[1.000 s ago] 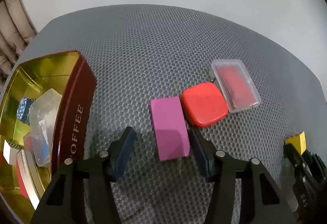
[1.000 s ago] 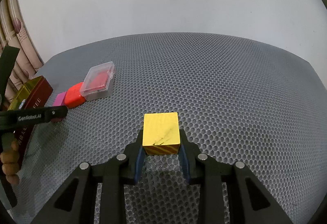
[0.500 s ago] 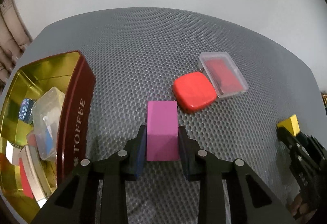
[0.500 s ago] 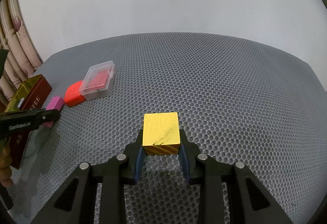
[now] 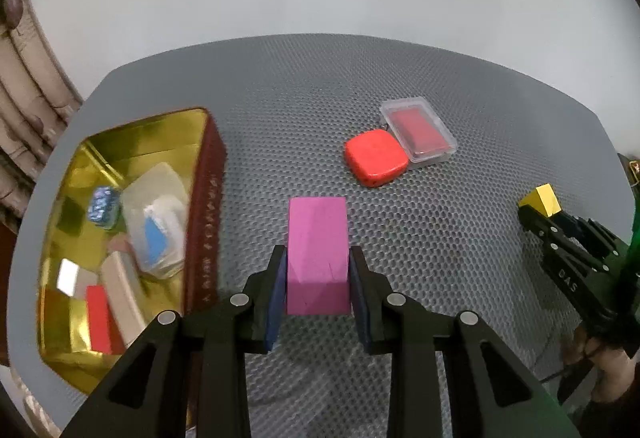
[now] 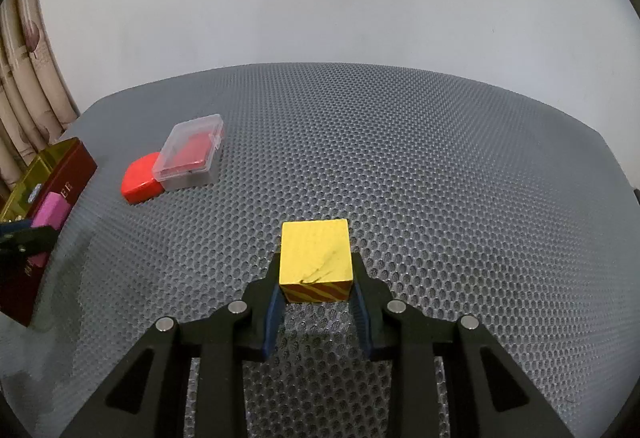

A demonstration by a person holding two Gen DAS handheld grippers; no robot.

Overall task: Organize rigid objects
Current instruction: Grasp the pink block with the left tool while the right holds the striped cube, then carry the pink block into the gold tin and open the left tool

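Observation:
My left gripper (image 5: 318,270) is shut on a pink block (image 5: 317,250) and holds it above the grey mesh mat (image 5: 320,110), just right of a gold toffee tin (image 5: 206,206). The tin holds several small items. My right gripper (image 6: 316,286) is shut on a yellow cube (image 6: 315,256) with striped sides, low over the mat (image 6: 400,158). That cube (image 5: 541,200) and gripper also show at the right of the left wrist view. The pink block (image 6: 50,214) shows at the left of the right wrist view, in front of the tin (image 6: 66,174).
A red rounded square case (image 5: 376,157) lies on the mat, touching a clear plastic box with a red insert (image 5: 418,134). Both also show in the right wrist view, the case (image 6: 140,178) and the box (image 6: 190,154). Curtains (image 6: 24,78) hang at the left.
My left gripper closed on the pink block, lifted it off the mat and drew it back from the red case, toward the tin. My right gripper stayed still with the yellow cube.

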